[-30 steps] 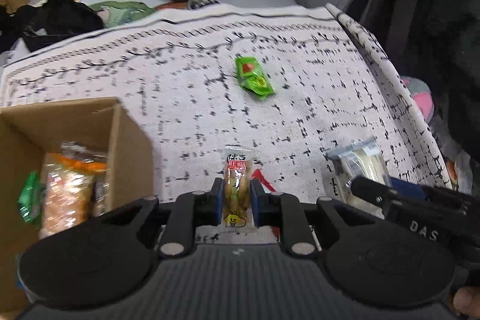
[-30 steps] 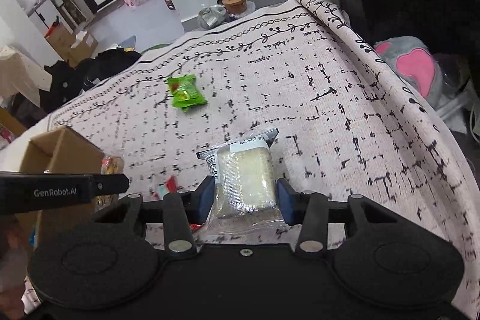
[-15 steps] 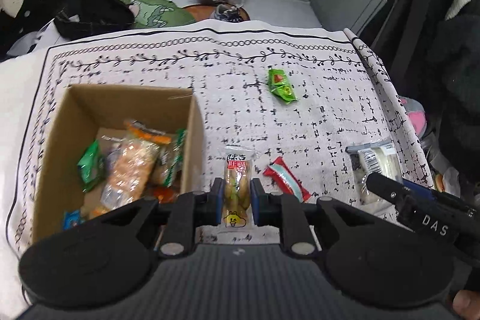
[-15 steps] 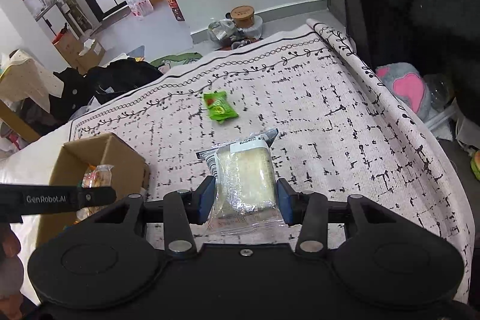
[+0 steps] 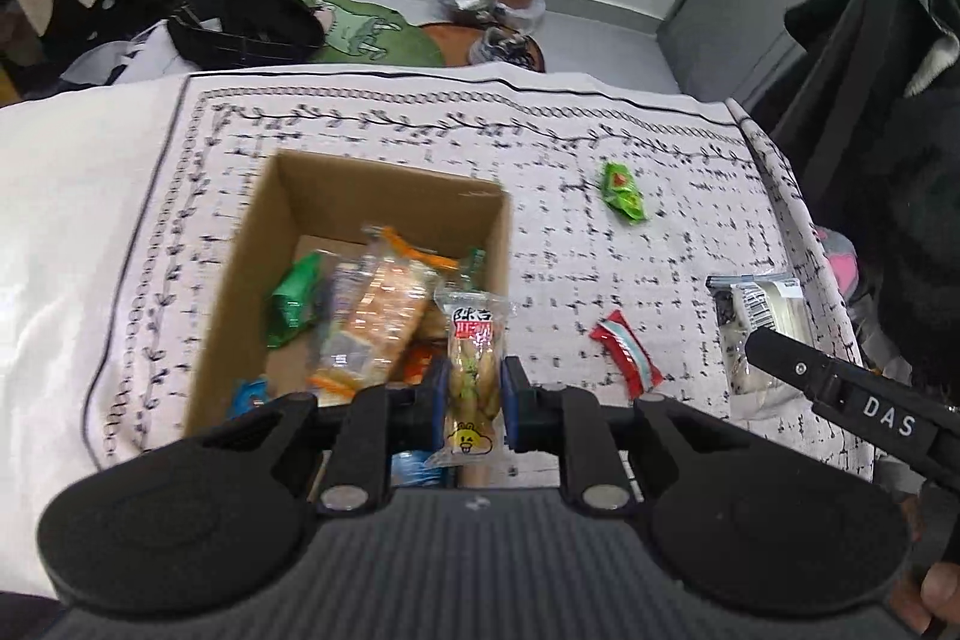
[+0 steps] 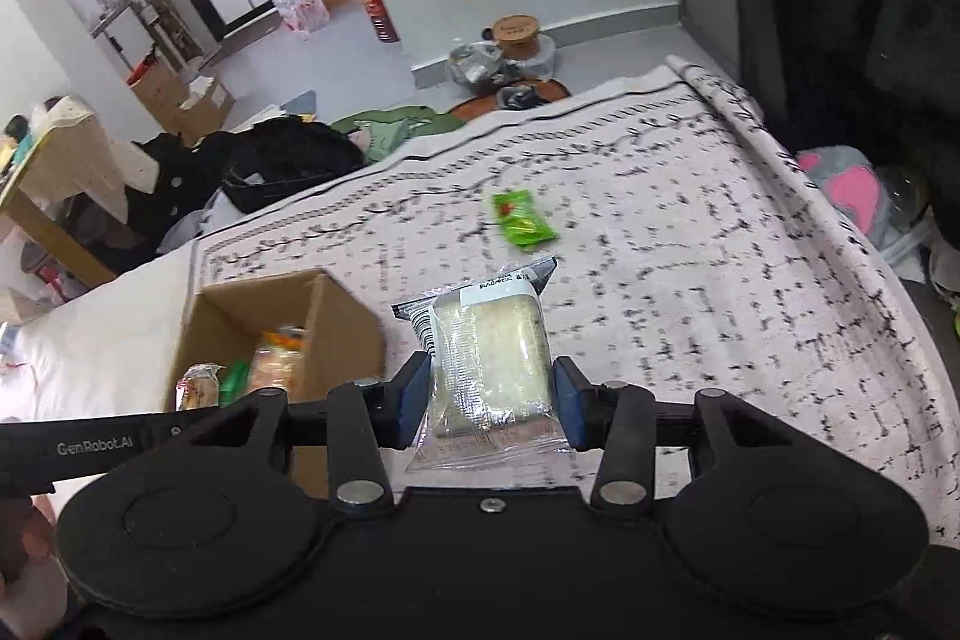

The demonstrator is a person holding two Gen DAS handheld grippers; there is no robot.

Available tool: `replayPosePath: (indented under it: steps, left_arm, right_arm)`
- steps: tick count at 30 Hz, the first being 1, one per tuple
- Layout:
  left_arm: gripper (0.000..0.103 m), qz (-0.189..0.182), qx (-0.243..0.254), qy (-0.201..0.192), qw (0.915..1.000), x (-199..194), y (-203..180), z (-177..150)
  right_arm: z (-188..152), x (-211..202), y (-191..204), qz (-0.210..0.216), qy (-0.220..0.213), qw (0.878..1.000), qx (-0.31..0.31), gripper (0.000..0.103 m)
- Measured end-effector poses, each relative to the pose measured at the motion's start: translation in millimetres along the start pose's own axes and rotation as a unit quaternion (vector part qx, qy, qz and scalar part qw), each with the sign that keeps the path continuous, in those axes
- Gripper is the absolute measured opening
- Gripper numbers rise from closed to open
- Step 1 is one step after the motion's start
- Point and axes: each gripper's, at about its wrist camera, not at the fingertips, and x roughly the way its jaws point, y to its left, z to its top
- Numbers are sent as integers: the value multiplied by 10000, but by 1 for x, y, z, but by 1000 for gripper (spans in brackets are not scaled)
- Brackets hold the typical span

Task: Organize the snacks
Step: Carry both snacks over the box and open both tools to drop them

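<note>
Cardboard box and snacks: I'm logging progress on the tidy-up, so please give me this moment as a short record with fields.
container: cardboard box, open, several packets inside
left gripper: shut on narrow clear snack packet, held above the box's right edge
right gripper: shut on pale cake packet
loose on cloth: green packet; red packet
surface: patterned cloth
</note>
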Motion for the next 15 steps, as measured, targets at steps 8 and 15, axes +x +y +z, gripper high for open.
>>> replayPosePath:
  steps: [8, 15]
  left_arm:
    - [18, 150, -290, -107, 9994, -15, 39, 2]
    - [18, 156, -661, -65, 9977, -9, 69, 0]
  right_arm:
    - [-2, -1, 41, 244, -3, 9994, -229, 43]
    - [-5, 4, 69, 360, 37, 9986, -384, 43]
